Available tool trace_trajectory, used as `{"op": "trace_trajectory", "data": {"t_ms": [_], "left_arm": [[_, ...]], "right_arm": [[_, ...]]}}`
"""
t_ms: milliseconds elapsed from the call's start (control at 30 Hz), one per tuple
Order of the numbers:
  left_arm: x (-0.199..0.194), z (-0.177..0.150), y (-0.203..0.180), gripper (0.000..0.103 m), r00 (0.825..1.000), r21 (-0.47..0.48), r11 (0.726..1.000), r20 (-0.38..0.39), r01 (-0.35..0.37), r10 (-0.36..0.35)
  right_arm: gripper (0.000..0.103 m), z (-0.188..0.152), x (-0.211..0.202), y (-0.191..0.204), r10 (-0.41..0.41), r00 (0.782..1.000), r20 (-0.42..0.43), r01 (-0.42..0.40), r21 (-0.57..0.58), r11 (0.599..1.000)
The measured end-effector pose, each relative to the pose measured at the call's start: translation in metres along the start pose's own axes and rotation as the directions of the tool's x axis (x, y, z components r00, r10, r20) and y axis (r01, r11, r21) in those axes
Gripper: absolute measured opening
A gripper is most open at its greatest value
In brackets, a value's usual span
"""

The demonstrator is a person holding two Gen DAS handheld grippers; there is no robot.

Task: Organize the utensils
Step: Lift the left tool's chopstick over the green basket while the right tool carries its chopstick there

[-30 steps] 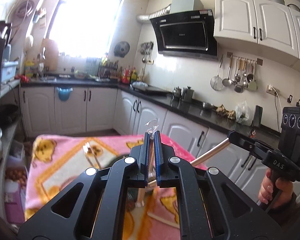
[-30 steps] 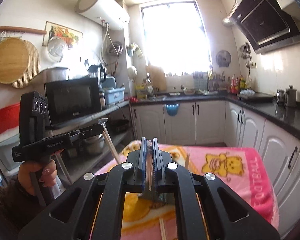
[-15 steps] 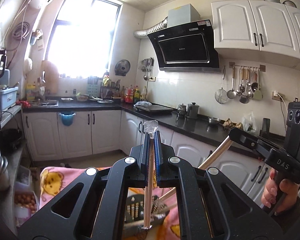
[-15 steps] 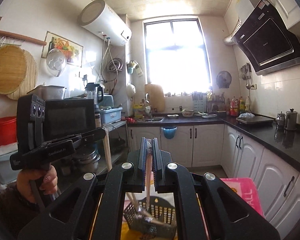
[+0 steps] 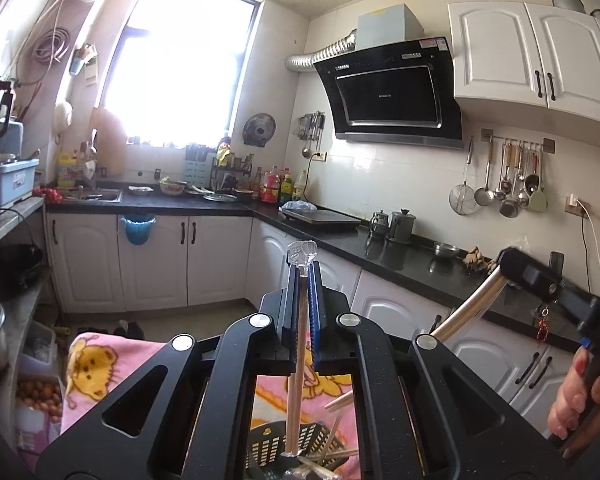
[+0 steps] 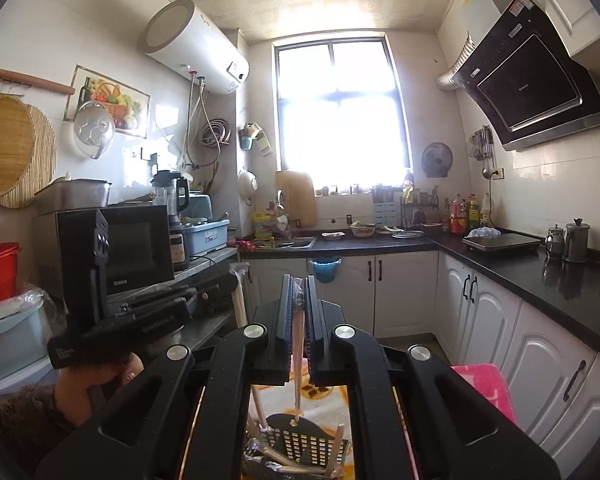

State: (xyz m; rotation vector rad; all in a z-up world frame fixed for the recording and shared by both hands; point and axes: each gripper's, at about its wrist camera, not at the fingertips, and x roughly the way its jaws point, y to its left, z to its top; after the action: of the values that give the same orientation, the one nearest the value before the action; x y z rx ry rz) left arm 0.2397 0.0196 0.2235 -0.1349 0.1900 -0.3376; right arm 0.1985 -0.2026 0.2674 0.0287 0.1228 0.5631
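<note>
The left gripper (image 5: 303, 276) has its jaws pinched on a pair of wooden chopsticks (image 5: 297, 364) in a clear wrapper. The sticks hang nearly upright, the wrapper's crumpled top poking above the fingers (image 5: 320, 300) and the lower tips reaching into a black slotted basket (image 5: 268, 446) below. More chopsticks (image 5: 340, 402) lean loosely in that basket.

The right gripper (image 6: 299, 300) is likewise clamped on a second wrapped pair of chopsticks (image 6: 298, 360), its tip just above the raised back edge of the same basket (image 6: 304, 440). From the left view, this pair (image 5: 466, 306) slants down toward the basket from the right gripper's dark body (image 5: 540, 280), held by a hand (image 5: 580, 396).

The basket stands on a pink cartoon-print cloth (image 5: 100, 368) covering the table. Beyond are white cabinets (image 5: 148, 260), a black counter (image 5: 380, 252) and a bright window (image 5: 180, 80).
</note>
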Motion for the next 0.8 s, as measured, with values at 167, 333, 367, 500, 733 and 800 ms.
{"op": "trace_trajectory", "data": {"t_ms": [167, 333, 367, 500, 733, 800], "left_arm": [[0.014, -0.012, 0.000, 0.002, 1.000, -0.006, 1.000, -0.017, 0.001, -0.001], [0.027, -0.029, 0.001, 0.002, 1.000, -0.018, 1.000, -0.025, -0.001, 0.000], [0.028, -0.032, 0.002, 0.002, 1.000, -0.022, 1.000, -0.027, -0.001, 0.000], [0.036, -0.047, 0.004, 0.002, 0.999, -0.025, 1.000, -0.036, -0.001, 0.000], [0.049, -0.073, 0.005, 0.002, 0.999, -0.019, 1.000, -0.053, -0.014, 0.013], [0.051, -0.080, 0.008, 0.002, 0.998, -0.026, 1.000, -0.061, -0.012, 0.010]], "right_arm": [[0.006, -0.009, 0.014, -0.003, -0.016, 0.999, -0.030, 0.015, -0.012, 1.000], [0.006, -0.032, 0.037, -0.008, -0.020, 0.995, -0.098, 0.020, -0.005, 1.000], [0.006, -0.036, 0.040, -0.008, -0.019, 0.994, -0.110, 0.019, -0.002, 1.000], [0.006, -0.056, 0.057, -0.008, -0.038, 0.987, -0.159, 0.036, -0.016, 0.999], [0.006, -0.086, 0.079, -0.005, -0.068, 0.973, -0.219, 0.062, -0.032, 0.998], [0.006, -0.092, 0.084, -0.005, -0.069, 0.969, -0.236, 0.064, -0.028, 0.998]]}}
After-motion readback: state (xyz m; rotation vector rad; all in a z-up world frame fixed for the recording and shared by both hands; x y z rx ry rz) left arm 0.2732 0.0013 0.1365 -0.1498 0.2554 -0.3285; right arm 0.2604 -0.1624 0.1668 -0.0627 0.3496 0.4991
